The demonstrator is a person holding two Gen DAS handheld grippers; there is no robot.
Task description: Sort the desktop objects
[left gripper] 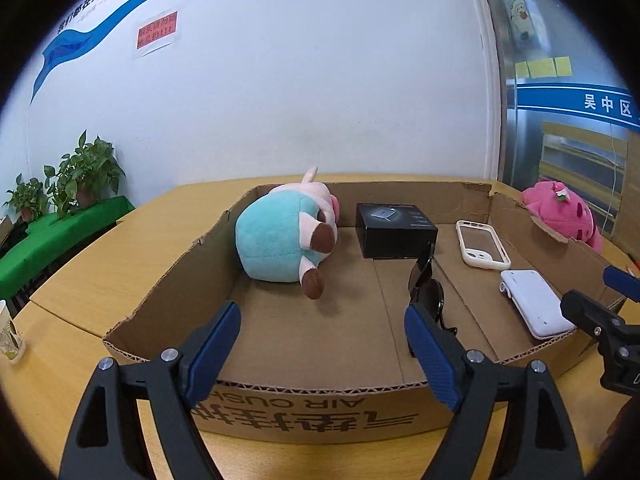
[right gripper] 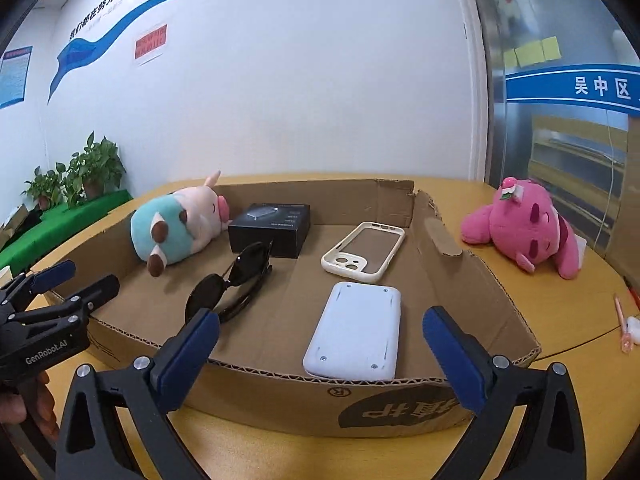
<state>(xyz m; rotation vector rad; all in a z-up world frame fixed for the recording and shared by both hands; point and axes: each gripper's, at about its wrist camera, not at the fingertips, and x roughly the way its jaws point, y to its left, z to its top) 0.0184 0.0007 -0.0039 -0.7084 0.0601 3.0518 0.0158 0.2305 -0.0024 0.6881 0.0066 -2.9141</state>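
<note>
A shallow cardboard box (left gripper: 172, 276) (right gripper: 484, 280) stands on the wooden table. Inside lie a teal-and-pink plush cow (left gripper: 280, 236) (right gripper: 180, 224), a black carton (left gripper: 396, 230) (right gripper: 272, 228), black sunglasses (left gripper: 426, 284) (right gripper: 228, 292), a cream phone case (left gripper: 482, 244) (right gripper: 364, 250) and a white flat device (left gripper: 536, 304) (right gripper: 356, 332). A pink plush (left gripper: 560, 216) (right gripper: 528, 228) lies on the table outside, right of the box. My left gripper (left gripper: 322, 334) hangs open at the box's near wall, nothing between its fingers. My right gripper (right gripper: 320, 336) is open too, over the near wall before the white device.
Potted plants (left gripper: 80, 176) stand on a green-covered bench at the far left. A paper cup (left gripper: 10, 336) sits at the table's left edge. A pink pen (right gripper: 622, 324) lies on the table at the right. White wall behind, glass door to the right.
</note>
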